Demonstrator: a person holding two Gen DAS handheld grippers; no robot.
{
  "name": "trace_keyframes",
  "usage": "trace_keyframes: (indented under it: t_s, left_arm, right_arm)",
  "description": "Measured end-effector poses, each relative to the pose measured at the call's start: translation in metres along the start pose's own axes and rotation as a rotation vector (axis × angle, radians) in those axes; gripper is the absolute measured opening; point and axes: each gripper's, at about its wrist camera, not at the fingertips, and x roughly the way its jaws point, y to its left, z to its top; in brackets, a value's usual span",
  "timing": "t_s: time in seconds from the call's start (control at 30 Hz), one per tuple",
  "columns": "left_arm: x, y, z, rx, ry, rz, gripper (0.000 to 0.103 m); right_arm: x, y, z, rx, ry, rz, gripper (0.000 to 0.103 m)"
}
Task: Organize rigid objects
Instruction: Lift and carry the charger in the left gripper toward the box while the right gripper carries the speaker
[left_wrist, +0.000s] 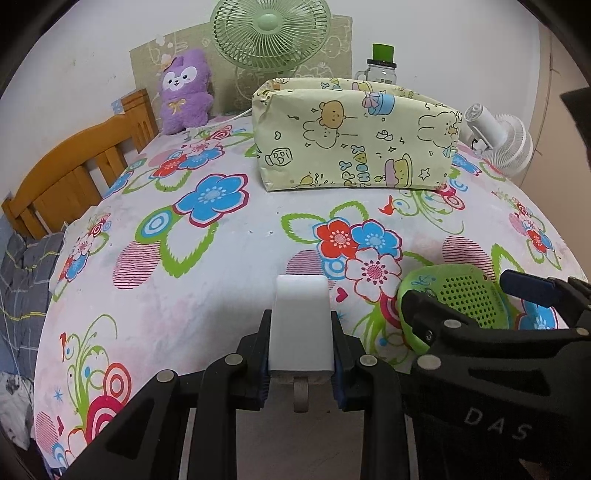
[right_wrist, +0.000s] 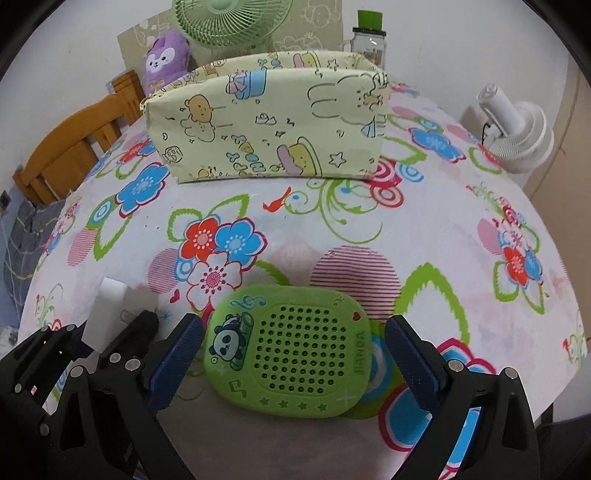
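Observation:
My left gripper (left_wrist: 301, 354) is shut on a white block (left_wrist: 301, 325) that sticks up between its blue pads, low over the flowered tablecloth (left_wrist: 221, 266). A green panda speaker (right_wrist: 291, 350) lies flat on the cloth, and my right gripper (right_wrist: 293, 354) stands open with one blue pad on each side of it, not touching. In the left wrist view the speaker (left_wrist: 469, 295) shows at the right behind the right gripper's black fingers (left_wrist: 428, 317). In the right wrist view the left gripper (right_wrist: 110, 339) and its white block (right_wrist: 107, 306) appear at the lower left.
An open fabric box (left_wrist: 354, 136) with cartoon prints stands at the back of the table. Behind it are a green fan (left_wrist: 269, 33), a purple plush toy (left_wrist: 184, 92) and a jar with a green lid (left_wrist: 382, 62). A white fan (left_wrist: 498, 136) sits at the right edge, a wooden chair (left_wrist: 74, 177) at the left.

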Motion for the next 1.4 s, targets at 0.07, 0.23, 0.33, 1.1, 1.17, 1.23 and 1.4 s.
trace_keyframes:
  t_s: [0.07, 0.23, 0.33, 1.1, 1.17, 1.23, 1.4]
  left_arm:
    - [0.000, 0.001, 0.000, 0.002, -0.001, 0.000, 0.025]
    - [-0.001, -0.002, -0.001, 0.024, -0.011, 0.018, 0.025]
    - [-0.001, -0.005, -0.002, 0.034, -0.014, 0.032, 0.025]
    - [-0.001, -0.006, 0.001, -0.001, 0.012, 0.002, 0.025]
    - [0.000, -0.007, 0.003, -0.003, 0.013, 0.000, 0.025]
    - [0.002, -0.009, 0.005, -0.005, 0.014, -0.003, 0.025]
    - [0.004, -0.014, 0.010, -0.006, 0.013, -0.008, 0.025]
  right_arm:
    - [0.004, -0.001, 0.000, 0.019, 0.019, 0.003, 0.100]
    - [0.006, 0.001, 0.000, 0.024, 0.021, -0.013, 0.099]
    - [0.008, 0.005, 0.000, 0.029, 0.024, -0.039, 0.099]
    - [0.002, 0.014, 0.001, 0.013, 0.007, -0.047, 0.095]
    - [0.000, 0.012, 0.002, 0.016, 0.002, -0.039, 0.095]
    - [-0.002, 0.009, 0.003, 0.013, -0.006, -0.030, 0.095]
    - [-0.005, 0.004, 0.007, 0.003, -0.022, -0.014, 0.095]
